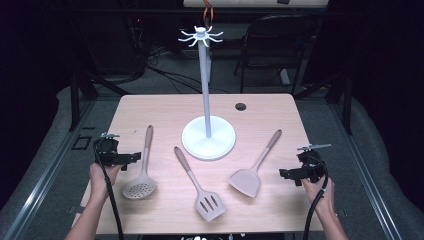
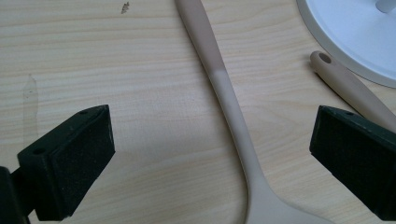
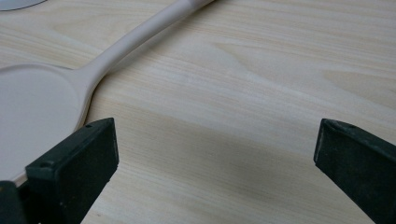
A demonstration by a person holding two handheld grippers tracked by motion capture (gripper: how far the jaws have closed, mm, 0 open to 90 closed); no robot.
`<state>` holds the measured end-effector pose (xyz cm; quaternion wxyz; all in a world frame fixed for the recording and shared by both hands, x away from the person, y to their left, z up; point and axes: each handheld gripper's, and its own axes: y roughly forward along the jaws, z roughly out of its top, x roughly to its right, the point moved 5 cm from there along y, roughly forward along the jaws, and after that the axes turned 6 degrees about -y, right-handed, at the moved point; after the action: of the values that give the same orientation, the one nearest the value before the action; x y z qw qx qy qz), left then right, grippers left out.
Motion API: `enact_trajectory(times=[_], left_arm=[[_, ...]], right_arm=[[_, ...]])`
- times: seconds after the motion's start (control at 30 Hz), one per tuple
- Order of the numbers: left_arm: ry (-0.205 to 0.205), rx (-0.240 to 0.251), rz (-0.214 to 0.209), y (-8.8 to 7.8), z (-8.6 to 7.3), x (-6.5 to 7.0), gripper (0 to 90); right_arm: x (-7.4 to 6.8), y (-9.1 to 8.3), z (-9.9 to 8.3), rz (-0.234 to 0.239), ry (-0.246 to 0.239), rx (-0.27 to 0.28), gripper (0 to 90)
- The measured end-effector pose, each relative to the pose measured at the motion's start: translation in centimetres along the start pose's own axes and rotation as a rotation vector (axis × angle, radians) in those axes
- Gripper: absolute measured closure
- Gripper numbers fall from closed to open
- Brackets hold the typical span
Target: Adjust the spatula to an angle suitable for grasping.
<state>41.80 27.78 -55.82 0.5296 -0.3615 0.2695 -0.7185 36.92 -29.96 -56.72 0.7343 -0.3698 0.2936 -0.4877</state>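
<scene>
High view: wooden table [image 1: 165, 107] w/ a white utensil stand [image 1: 208, 136] near its centre, tall pole topped by a ring of hooks. Three beige utensils lie flat in front of it: skimmer [image 1: 141, 175] at left, slotted turner [image 1: 200, 187] in the middle, solid spatula [image 1: 252, 170] at right, handles all pointing away from the person. Left gripper [image 1: 134, 159] is held in the person's left hand [image 1: 102, 175] at the table's left edge, jaw tips just beside the skimmer's handle. Right gripper [image 1: 284, 173] sits in the right hand [image 1: 317, 190] near the right edge, tips pointing at the spatula blade, close to it but apart.

Left gripper view: both black jaws spread wide, nothing gripped. Skimmer handle [image 2: 224, 88] runs up between them on the table, touching neither pad. Slotted turner's handle end [image 2: 336, 74], w/ its hang hole, lies to the right; the stand's white base [image 2: 359, 32] fills the top right corner.

Right gripper view: jaws wide apart here too, bare wood between them. Spatula blade [image 3: 32, 121] lies beside the left jaw; it seems to pass partly behind that jaw, tho contact can't be told. Its handle runs off toward the top.
</scene>
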Motion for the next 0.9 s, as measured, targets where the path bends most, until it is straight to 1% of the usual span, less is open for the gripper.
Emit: enact_trajectory(times=[0.03, 0.07, 0.13, 0.17, 0.23, 0.27, 0.3, 0.33, 0.37, 0.4, 0.47, 0.5, 0.6, 0.63, 0.67, 0.7, 0.77, 0.83, 0.87, 0.9], left_arm=[[-0.004, 0.005, -0.003, 0.0, 0.0, 0.0, 0.0], [-0.013, 0.011, -0.006, 0.0, 0.0, 0.1, 0.0], [-0.011, 0.012, -0.007, 0.0, -0.1, 0.1, 0.0], [-0.009, 0.014, -0.005, 0.0, -0.2, 0.1, 0.0], [-0.008, 0.015, 0.0, 0.0, -0.3, 0.2, 0.0], [-0.01, 0.015, 0.004, 0.0, -0.4, 0.1, 0.0], [-0.013, 0.011, 0.008, -0.1, -0.4, 0.1, 0.0], [-0.015, 0.012, 0.003, -0.3, -0.5, 0.4, 0.0], [-0.015, 0.012, 0.003, -0.3, -0.5, 0.4, 0.0], [-0.003, 0.012, 0.01, -0.3, -0.5, 0.5, 0.0], [0.029, 0.014, 0.029, -0.3, -0.4, 0.6, 0.0], [0.035, 0.013, 0.032, -0.2, -0.4, 0.7, 0.0], [0.039, -0.003, 0.03, 0.0, -0.6, 0.7, 0.0], [0.039, -0.006, 0.026, 0.1, -0.8, 0.6, 0.0], [0.043, -0.011, 0.015, 0.3, -0.9, 0.6, 0.0], [0.055, -0.024, 0.0, 0.4, -1.0, 0.6, 0.0], [0.074, -0.029, -0.007, 0.4, -1.2, 0.6, 0.0], [0.098, -0.032, -0.006, 0.3, -1.3, 0.5, 0.0], [0.104, -0.024, -0.001, 0.2, -1.1, 0.5, 0.0], [0.107, -0.017, 0.007, 0.2, -0.9, 0.5, 0.0]], right_arm=[[-0.1, -0.1, 0.0, 0.011, 0.0, 0.002, 0.0], [-0.1, -0.1, 0.0, 0.011, 0.0, 0.002, 0.0], [-0.7, -0.1, 0.2, 0.024, -0.02, 0.007, 0.0], [-0.8, 0.0, 0.4, 0.022, -0.026, 0.007, 0.0], [-1.0, 0.0, 0.6, 0.024, -0.03, 0.006, 0.0], [-1.1, 0.1, 0.8, 0.028, -0.028, 0.009, 0.0], [-1.3, 0.4, 0.8, 0.042, -0.01, 0.006, 0.0], [-1.4, 0.6, 0.8, 0.056, -0.009, 0.0, 0.0], [-1.4, 0.6, 0.8, 0.056, -0.009, 0.0, 0.0], [-1.5, 1.0, 0.9, 0.058, -0.02, -0.016, 0.0], [-1.5, 1.1, 1.0, 0.055, -0.025, -0.017, 0.0], [-1.5, 1.1, 1.2, 0.046, -0.031, -0.02, 0.0], [-1.7, 1.2, 1.6, 0.042, -0.031, -0.017, 1.3], [-1.9, 1.4, 1.9, 0.025, -0.023, -0.022, 3.4], [-1.9, 1.4, 1.9, 0.025, -0.023, -0.022, 3.4], [-1.9, 1.4, 2.0, 0.01, -0.011, -0.026, 4.1], [-2.2, 1.6, 2.3, 0.009, 0.002, -0.031, 5.5], [-2.5, 2.0, 2.8, 0.002, 0.009, -0.027, 7.2], [-2.6, 2.2, 3.1, -0.002, 0.008, -0.03, 9.1], [-2.9, 2.9, 3.9, -0.002, 0.005, -0.038, 13.9]])
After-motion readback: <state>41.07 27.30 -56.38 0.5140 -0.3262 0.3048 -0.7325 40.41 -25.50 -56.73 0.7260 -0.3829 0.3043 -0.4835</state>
